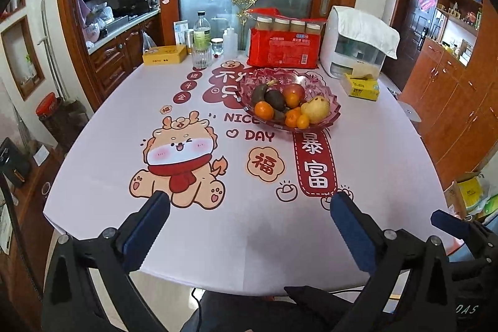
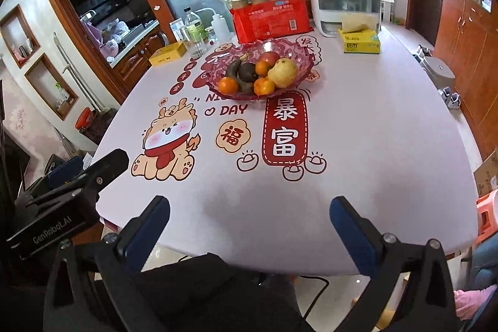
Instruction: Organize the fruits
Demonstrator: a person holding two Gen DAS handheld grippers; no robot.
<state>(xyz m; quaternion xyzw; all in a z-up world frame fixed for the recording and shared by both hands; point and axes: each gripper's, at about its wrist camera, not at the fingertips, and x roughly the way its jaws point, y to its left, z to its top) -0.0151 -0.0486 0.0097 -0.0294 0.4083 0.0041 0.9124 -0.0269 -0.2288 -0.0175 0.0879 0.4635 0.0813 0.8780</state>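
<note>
Both grippers, left [image 1: 249, 204] & right [image 2: 249, 207], are hovering released w/ nothing held, fruit bowl [image 2: 298, 73] sitting upper-center of frame, right one looking nearer.

Both wrist views face across the table [image 1: 218, 226]; sharing the fruit bowl [image 2: 292, 52].

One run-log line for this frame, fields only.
left gripper: open, empty | right gripper: open, empty | both at near table edge | fruits all in pink glass bowl | pear nearest right | nothing grasped yet
</note>
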